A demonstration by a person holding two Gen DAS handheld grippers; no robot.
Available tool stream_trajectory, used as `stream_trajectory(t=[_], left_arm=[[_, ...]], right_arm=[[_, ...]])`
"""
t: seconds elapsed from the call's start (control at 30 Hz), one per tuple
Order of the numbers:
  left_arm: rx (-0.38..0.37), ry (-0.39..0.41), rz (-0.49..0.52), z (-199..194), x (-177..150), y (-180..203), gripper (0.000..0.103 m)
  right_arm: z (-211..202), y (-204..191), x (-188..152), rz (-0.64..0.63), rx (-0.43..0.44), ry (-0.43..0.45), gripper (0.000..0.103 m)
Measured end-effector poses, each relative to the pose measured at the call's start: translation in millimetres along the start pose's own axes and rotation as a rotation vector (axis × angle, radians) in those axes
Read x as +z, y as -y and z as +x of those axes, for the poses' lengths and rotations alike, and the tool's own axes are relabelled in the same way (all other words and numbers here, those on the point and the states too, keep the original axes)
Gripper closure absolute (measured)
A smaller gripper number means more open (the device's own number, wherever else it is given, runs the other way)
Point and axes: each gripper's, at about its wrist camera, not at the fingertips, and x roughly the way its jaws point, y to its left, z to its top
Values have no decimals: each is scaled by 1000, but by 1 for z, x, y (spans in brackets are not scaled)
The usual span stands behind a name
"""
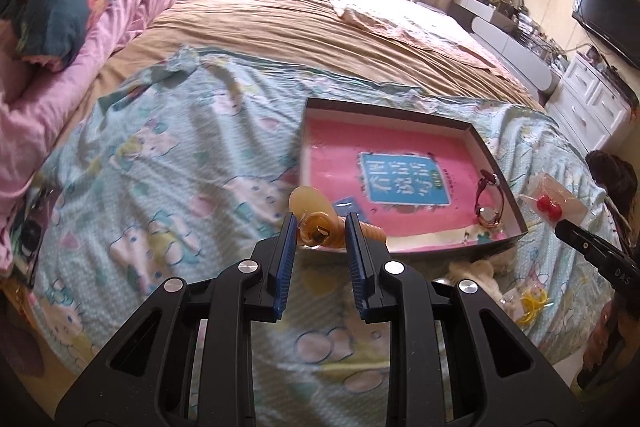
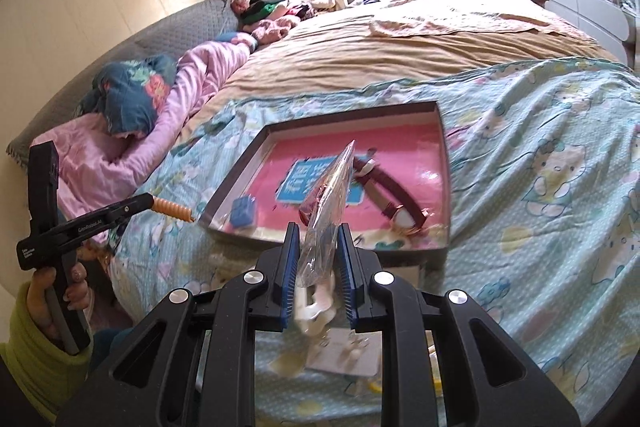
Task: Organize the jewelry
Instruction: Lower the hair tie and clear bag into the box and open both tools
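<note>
Your left gripper (image 1: 321, 233) pinched the springy coil (image 1: 320, 231) near the tray (image 1: 496, 163); your right gripper (image 2: 318, 243) clamped the bag (image 2: 326, 211), light and slippery, so gripping its edge suited.

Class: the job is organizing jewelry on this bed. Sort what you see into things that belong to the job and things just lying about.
Job: tray; watch; orange coil in left tool; clear bag in right tool; yellow bands.

Lying about: pink quilt; TV; drawers; clothes pile.
</note>
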Motion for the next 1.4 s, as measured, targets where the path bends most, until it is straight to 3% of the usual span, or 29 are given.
stream_trajectory(t=[0.53,0.9,1.4], left_arm=[[-37,-67,68,57,16,47,86],[-96,-121,82,88,15,64,86],[-104,-164,87,108,9,67,85]], right_arm=[[31,41,23,-5,-109,29,84],[63,57,34,-24,-149,-8,84],[93,74,34,11,-173,-71,82]])
